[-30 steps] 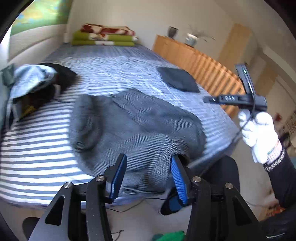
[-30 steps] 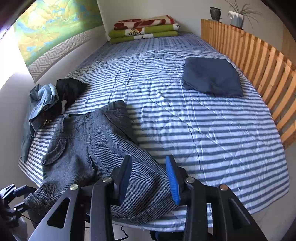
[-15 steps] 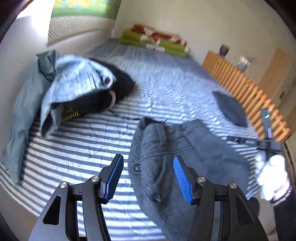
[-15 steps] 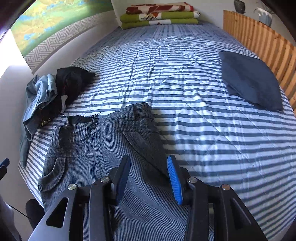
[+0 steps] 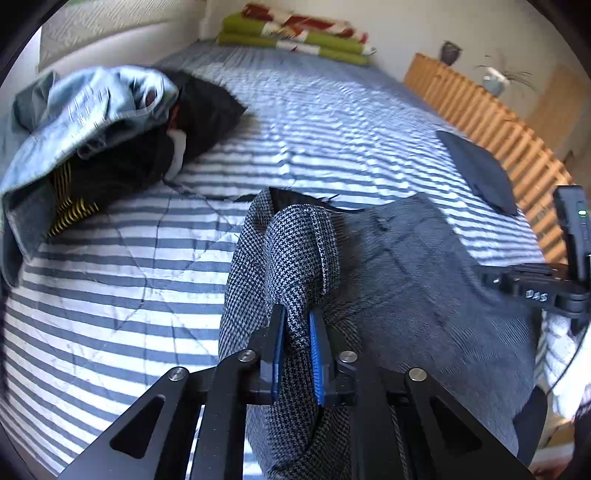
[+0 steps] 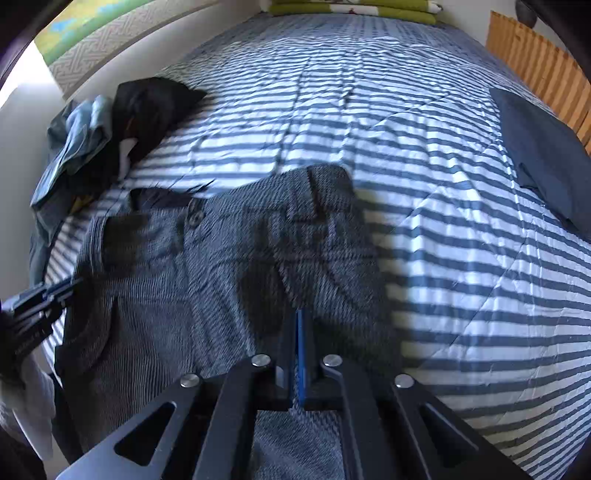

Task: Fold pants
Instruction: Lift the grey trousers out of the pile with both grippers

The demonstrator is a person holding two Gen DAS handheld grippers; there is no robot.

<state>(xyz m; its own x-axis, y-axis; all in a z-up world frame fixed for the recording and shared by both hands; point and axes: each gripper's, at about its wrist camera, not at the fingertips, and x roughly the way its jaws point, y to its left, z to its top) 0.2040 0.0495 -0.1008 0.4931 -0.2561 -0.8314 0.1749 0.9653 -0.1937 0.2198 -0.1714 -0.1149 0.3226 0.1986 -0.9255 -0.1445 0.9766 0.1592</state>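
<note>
The soft, floppy pants (image 5: 406, 280) bunched in the clamped left tongs (image 5: 295, 350); right tongs (image 6: 300, 354) had just closed together at 6 o'clock.

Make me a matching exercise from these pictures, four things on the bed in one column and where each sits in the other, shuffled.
1. grey pants
2. folded dark cloth
3. green and red blankets
4. clothes heap

A. far end of the bed
B. near the bed's left edge
C. beside the wooden slats
D. near edge, pinched in the left hand-held gripper

Pairs: 1-D, 2-C, 3-A, 4-B
</note>
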